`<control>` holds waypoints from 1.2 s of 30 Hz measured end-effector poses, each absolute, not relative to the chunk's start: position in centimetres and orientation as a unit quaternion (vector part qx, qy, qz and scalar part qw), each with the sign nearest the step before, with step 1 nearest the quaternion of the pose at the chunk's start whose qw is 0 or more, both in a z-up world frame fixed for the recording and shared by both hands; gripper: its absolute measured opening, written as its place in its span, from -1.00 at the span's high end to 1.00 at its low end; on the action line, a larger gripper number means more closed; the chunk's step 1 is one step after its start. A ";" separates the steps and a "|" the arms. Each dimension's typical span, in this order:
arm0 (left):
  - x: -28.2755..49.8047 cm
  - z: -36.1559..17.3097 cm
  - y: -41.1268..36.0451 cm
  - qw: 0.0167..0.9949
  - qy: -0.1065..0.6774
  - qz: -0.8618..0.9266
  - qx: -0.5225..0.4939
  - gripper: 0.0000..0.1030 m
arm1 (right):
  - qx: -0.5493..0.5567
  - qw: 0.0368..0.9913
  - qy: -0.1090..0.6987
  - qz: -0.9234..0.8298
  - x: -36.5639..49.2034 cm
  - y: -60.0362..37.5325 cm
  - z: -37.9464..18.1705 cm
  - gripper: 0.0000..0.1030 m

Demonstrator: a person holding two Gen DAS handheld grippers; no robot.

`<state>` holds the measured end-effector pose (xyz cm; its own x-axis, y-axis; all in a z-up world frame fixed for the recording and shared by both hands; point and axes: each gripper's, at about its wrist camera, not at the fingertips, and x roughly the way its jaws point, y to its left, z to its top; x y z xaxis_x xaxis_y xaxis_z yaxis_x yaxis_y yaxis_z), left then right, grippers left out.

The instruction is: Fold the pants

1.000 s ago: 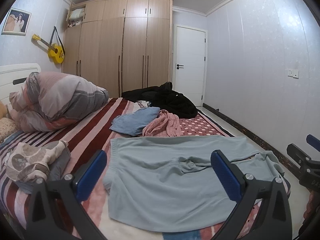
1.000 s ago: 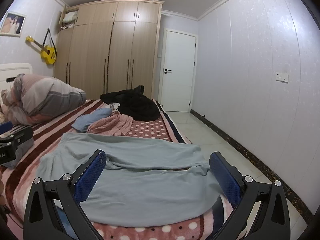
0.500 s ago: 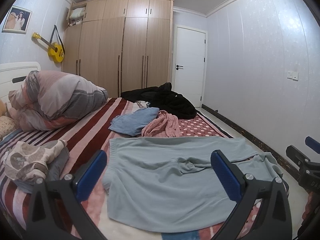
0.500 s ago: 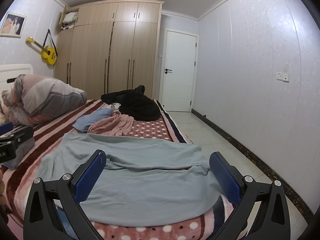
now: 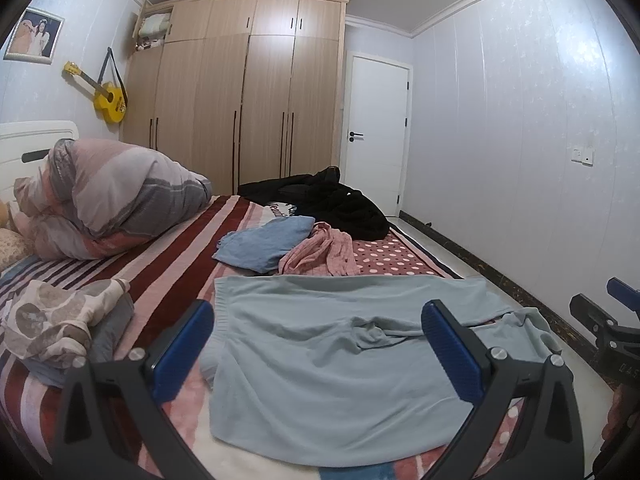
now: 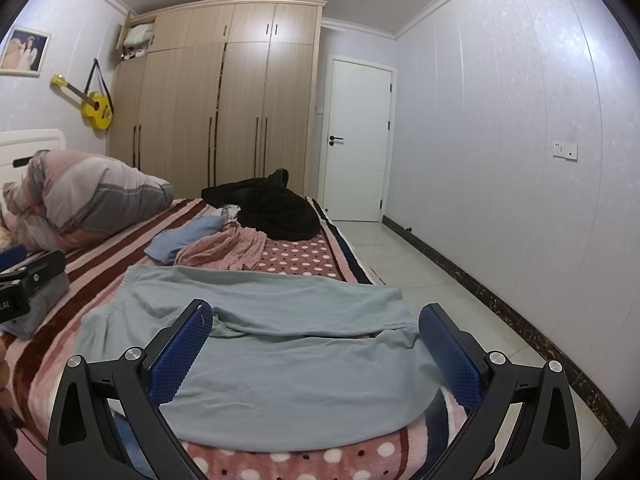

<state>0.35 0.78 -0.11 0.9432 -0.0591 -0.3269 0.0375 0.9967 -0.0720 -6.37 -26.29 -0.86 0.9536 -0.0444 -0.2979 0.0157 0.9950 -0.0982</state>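
Almost nothing differs from a second ago: the left wrist view has drifted slightly, and the patterned beige bundle of cloth [image 5: 60,320] sits a bit lower-left in frame. The pants have the same lay and the same wrinkles.

The light grey-blue soft fabric pants [image 5: 340,360] lie spread flat on the red-and-pink striped, polka-dot blanketed bed [image 5: 168,256], waistband to the left, legs running right to the bed edge, where the cuffs bunch up.

The left tongs [image 5: 318,354], black frame with blue textured pads, are spread wide and hold nothing. They hover over the waist and crotch area; contact with the fabric cannot be confirmed.

The right tongs [image 6: 314,354] are likewise wide apart and empty, above the near leg [image 6: 304,380] of the pants.

Each tool shows at the edge of the other's view.

Behind the pants are a crumpled blue garment [image 5: 264,244], a pink checked garment [image 5: 324,252] and a black jacket pile [image 5: 320,204].
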 end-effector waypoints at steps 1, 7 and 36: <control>0.4 -0.1 0.8 0.985 0.166 -0.025 -0.033 -0.99 | -0.048 0.987 0.152 -0.016 -6.4 -26.3 -0.9 -0.99; 0.4 -0.1 0.7 0.985 0.167 -0.026 -0.032 -0.99 | -0.047 0.987 0.152 -0.017 -6.3 -26.0 -1.2 -0.99; 1.5 -1.9 2.6 0.976 0.203 -0.057 -0.052 -0.99 | 0.010 0.982 0.185 -0.041 -5.3 -27.6 -3.6 -0.99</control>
